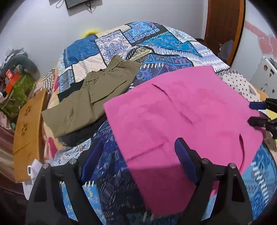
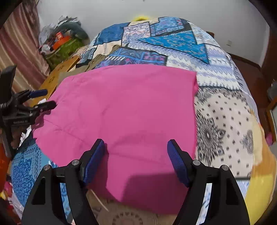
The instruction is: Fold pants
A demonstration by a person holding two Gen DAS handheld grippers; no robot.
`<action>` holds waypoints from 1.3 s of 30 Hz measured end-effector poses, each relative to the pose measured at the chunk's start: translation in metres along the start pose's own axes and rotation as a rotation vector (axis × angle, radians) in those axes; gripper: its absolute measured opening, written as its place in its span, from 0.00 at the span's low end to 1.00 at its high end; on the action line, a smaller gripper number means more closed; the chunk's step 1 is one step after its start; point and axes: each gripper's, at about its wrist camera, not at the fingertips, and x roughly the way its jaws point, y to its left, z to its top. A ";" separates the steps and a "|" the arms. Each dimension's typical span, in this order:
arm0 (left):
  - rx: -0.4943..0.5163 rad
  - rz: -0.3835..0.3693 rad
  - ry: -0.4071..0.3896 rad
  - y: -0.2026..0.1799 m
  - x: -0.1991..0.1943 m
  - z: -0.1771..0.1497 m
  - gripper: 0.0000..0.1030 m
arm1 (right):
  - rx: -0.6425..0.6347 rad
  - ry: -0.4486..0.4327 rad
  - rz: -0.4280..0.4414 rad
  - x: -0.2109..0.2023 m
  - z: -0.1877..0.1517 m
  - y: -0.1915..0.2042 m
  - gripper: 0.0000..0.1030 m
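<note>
Matt pink cloth pants [image 2: 124, 112] on printed quilt [image 2: 225, 121]

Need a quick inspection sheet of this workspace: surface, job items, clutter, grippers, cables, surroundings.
Surface: patchwork bedspread, blue and white.
Job's things: pink pants spread flat; olive pants folded beyond them.
Clutter: cardboard box at the bed edge; heap of belongings in the corner.
Grippers: left gripper and right gripper both open, holding nothing.
Cables: cords hang under a wall-mounted item.
Surroundings: white wall, wooden door, curtain.
</note>
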 end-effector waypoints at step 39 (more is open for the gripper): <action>-0.498 -0.531 0.157 0.018 -0.031 -0.062 0.83 | -0.175 0.010 0.039 0.016 0.008 0.074 0.72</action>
